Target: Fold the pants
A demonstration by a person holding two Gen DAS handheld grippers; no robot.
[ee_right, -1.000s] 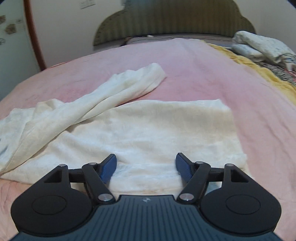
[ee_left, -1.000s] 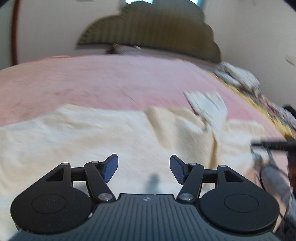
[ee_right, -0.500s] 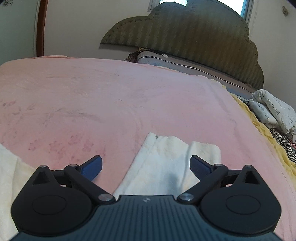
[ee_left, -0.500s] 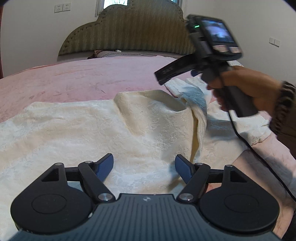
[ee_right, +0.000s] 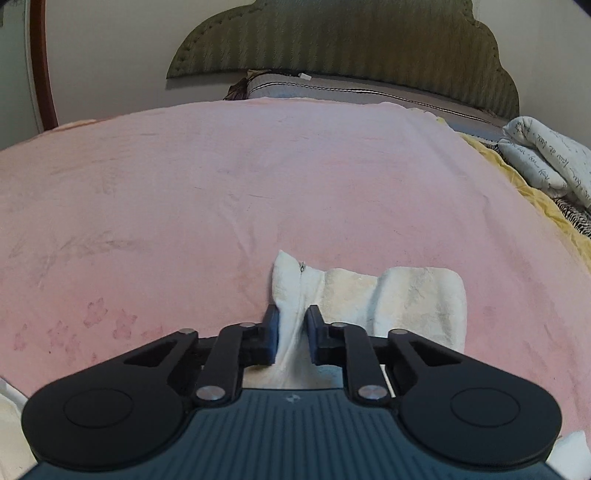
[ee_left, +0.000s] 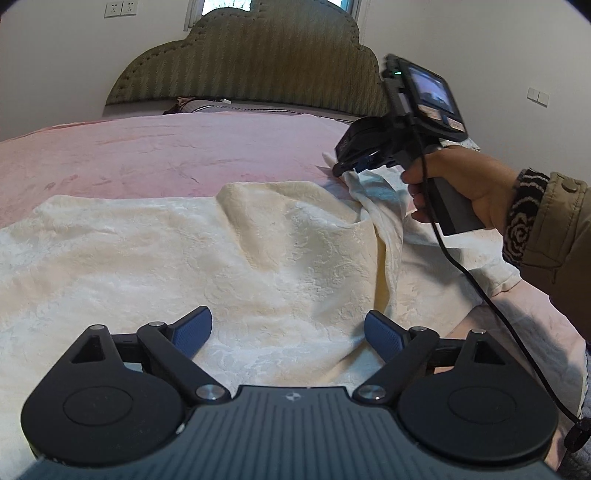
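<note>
Cream pants (ee_right: 291, 314) just clamped in right gripper (ee_right: 291, 332); left gripper (ee_left: 288, 332) just widened, empty.

A home bedroom, wide bed (ee_right: 229, 192) under a pink blanket, scalloped olive padded headboard (ee_left: 251, 62) against the far wall, pillow (ee_right: 280, 83) at its foot, white wall sockets (ee_left: 120, 8) far left, folded bedding (ee_right: 546, 162) heaped at right

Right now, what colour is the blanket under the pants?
Pink; the blanket shows best in the right wrist view.
</note>
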